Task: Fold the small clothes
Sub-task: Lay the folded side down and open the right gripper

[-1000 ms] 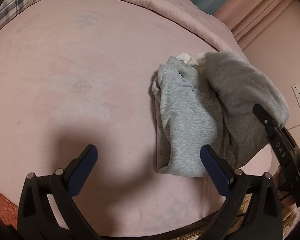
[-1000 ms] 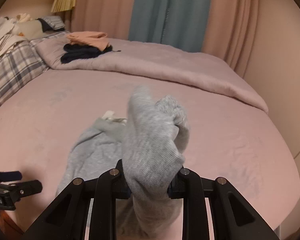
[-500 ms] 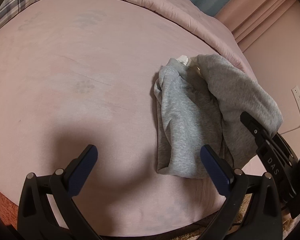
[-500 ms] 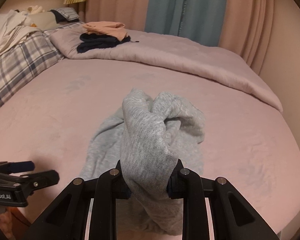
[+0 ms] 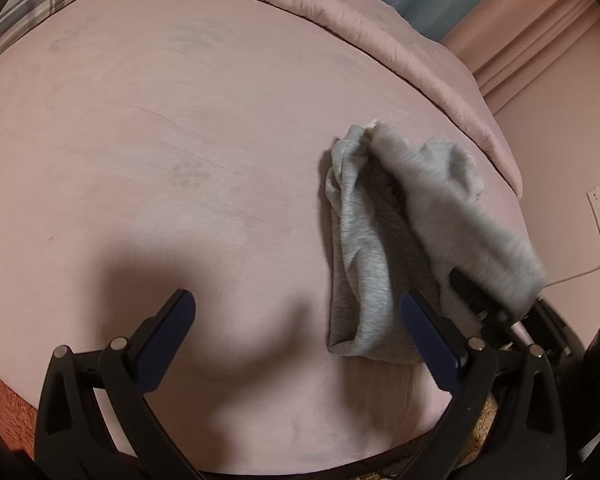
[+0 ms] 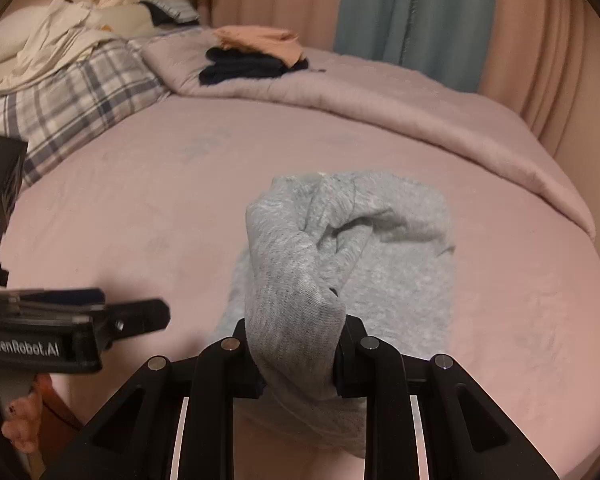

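Garment (image 5: 364,264), grey, is lying bunched near the right edge of the bed (image 5: 180,140). Left gripper (image 5: 300,336) is spread wide over bare sheet, nothing held. Right gripper (image 6: 298,356) is clamped on a thick gathered fold. Risk-wise: layers could be dragged crooked, or the bundle dropped lumpy, since nothing's pinned down.

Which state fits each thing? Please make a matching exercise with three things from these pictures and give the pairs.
Things:
1. left gripper
2. right gripper
3. folded dark and peach clothes

States:
A. lying on the rolled-back comforter
B. clamped on a gathered edge of the grey garment
C. open, holding nothing

Pairs: 1-C, 2-B, 3-A
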{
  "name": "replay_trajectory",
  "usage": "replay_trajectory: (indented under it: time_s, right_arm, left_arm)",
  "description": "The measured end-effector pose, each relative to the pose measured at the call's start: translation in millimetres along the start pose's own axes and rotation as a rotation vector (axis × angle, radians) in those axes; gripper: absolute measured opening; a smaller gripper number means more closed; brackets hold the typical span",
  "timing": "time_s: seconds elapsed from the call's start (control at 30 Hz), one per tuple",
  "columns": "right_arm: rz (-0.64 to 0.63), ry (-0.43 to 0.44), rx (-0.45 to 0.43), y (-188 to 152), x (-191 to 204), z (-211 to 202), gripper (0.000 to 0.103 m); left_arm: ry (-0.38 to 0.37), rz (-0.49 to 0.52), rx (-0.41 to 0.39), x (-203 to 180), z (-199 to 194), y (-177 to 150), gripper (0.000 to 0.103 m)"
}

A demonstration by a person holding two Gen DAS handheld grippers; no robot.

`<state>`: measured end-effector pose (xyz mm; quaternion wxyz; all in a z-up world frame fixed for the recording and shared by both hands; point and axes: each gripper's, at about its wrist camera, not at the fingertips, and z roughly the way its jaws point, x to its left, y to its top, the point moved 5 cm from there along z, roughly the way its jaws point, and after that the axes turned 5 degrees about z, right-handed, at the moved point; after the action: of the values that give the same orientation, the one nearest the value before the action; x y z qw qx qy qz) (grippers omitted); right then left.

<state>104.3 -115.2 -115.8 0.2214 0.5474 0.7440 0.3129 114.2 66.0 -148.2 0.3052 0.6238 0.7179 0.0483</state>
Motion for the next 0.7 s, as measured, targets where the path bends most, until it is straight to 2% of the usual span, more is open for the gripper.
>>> replay_trajectory:
  time_s: [0.3,0.7]
  right_arm:
    - [-0.038,0.025,0.114,-23.6,19.8,30.3,0.025]
    - [-0.044,0.017,0.128,-32.4,23.9,41.3,0.025]
  left_arm:
    - [0.01,-0.015,0.002,3.3,1.8,2.2,0.102]
    - [0.006,-0.012,0.0,6.8,0.0,2.6,0.102]
